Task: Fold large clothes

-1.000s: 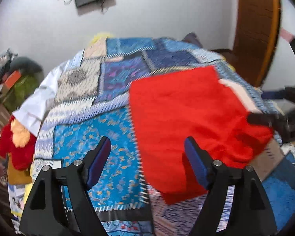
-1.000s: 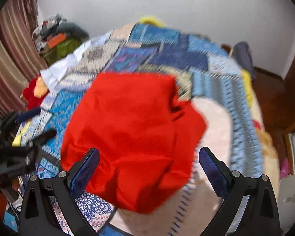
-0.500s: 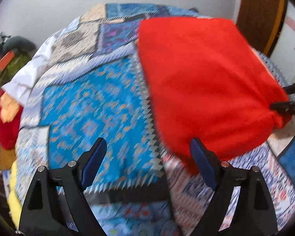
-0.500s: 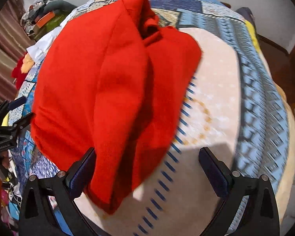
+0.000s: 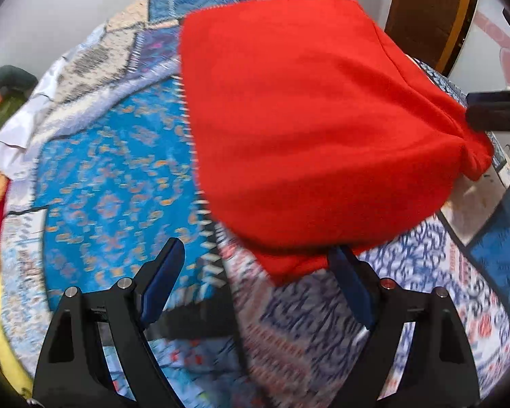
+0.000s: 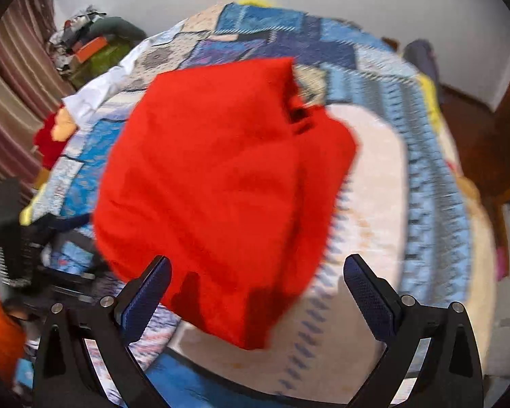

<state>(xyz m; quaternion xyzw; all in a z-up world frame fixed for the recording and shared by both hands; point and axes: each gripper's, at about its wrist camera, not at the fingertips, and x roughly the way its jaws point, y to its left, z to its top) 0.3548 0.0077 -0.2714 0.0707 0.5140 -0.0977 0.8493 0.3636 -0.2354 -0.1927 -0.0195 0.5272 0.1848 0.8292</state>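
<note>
Both views are smeared by motion blur, so the print of the patchwork bedspread [image 5: 112,197] is not resolved and the folds of the red garment [image 6: 221,183] are poorly defined. Much of the bedspread is hidden beneath the garment. In the left wrist view the right gripper [image 5: 496,115] is cut off by the picture's edge, its jaws unseen. In the right wrist view the left gripper [image 6: 20,234] is blurred and partly cropped, and the pile of clutter [image 6: 91,44] cannot be identified
</note>
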